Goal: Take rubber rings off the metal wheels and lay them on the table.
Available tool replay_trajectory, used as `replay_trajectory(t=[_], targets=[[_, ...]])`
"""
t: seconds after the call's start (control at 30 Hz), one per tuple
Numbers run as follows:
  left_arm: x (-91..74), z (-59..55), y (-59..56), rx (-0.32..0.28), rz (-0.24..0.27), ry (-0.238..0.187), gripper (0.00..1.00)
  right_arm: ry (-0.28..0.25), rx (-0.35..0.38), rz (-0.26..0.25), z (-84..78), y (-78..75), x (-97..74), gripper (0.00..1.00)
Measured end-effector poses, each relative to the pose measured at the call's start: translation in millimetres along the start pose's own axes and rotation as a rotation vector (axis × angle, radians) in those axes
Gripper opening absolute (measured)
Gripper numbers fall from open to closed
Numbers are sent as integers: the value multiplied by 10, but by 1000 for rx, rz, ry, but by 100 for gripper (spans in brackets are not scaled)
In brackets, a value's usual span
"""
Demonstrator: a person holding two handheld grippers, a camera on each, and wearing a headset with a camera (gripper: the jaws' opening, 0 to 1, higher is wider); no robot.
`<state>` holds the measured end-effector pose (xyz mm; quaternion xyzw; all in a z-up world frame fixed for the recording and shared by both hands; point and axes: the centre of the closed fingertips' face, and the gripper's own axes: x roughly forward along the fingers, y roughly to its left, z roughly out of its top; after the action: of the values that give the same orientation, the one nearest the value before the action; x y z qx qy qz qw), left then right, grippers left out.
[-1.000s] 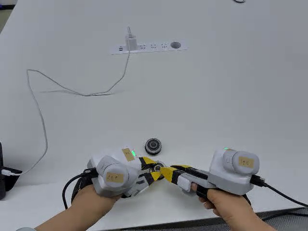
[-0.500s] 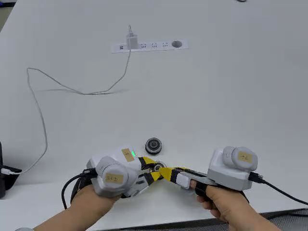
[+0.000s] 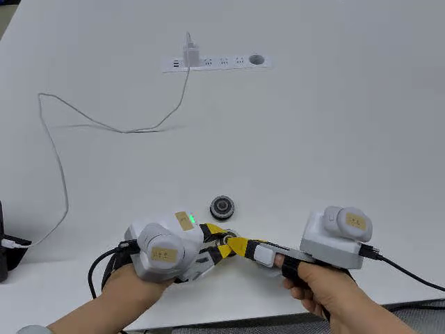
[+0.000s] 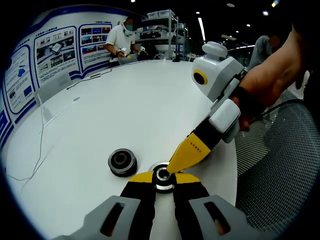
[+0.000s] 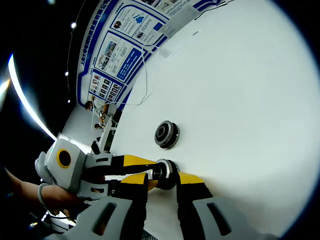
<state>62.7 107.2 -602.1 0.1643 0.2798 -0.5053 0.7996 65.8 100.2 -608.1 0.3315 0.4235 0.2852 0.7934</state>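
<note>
A small metal wheel with a dark rubber ring (image 3: 227,236) sits on the white table (image 3: 313,139) near its front edge. My left gripper (image 3: 220,243) comes in from the left and is shut on this wheel (image 4: 162,176). My right gripper (image 3: 232,245) comes in from the right, its yellow jaws closed against the wheel's rim (image 5: 165,173). In the left gripper view the right gripper (image 4: 173,167) touches the wheel from the upper right. A second wheel with its black ring (image 3: 222,206) lies flat just beyond, apart from both grippers (image 4: 122,161) (image 5: 166,134).
A white power strip (image 3: 212,63) lies at the back with a charger plugged in. Its thin white cable (image 3: 62,181) loops down the left side to a black object (image 3: 5,254) at the left edge. The table's front edge runs right under my hands.
The right gripper's body has rolled and lifted slightly while its jaws stay at the wheel. The left gripper and both wheels have kept their places.
</note>
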Motion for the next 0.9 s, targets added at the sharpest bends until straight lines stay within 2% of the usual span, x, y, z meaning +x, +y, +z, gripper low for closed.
replay_trajectory(t=[0.47, 0.9], targets=[[-2, 4, -4, 1, -4, -1, 13, 20, -17, 20, 4, 24, -16, 22], [-1, -9, 1, -5, -3, -4, 13, 34, -22, 29, 24, -6, -39, 15]])
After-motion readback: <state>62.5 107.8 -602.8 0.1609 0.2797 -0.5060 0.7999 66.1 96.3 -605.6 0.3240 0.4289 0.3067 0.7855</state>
